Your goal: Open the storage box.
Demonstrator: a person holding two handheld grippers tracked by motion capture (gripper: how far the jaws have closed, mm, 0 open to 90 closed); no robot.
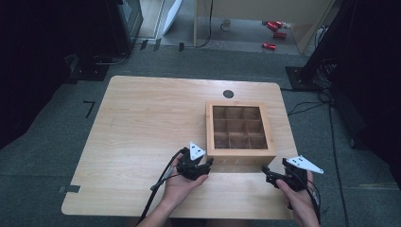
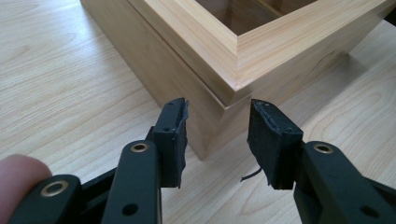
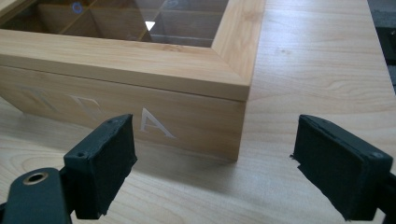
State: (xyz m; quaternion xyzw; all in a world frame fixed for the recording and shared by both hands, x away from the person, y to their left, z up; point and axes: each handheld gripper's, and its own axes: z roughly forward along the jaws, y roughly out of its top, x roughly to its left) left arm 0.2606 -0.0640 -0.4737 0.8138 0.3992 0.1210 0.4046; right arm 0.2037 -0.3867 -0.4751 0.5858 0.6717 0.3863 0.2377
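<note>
My wooden tea box sits on the right half of the table, its glass-windowed lid closed over a grid of compartments, with the front wall facing me. My left gripper lies low at the box's near left corner, just off the front wall. In the left gripper view that corner stands right ahead of my two jaws, in line with the gap between them; the pads flank the corner but I see a sliver of space on each side, so they are not pressing on the wood. The jaws stand drawn fairly close together, with nothing pinched. My right gripper hangs near the box's near right corner, a little apart from it and closer to me. In the right gripper view its jaws are spread wide, the box's front wall with the letter A beyond the left pad and bare table beyond the right one.
</note>
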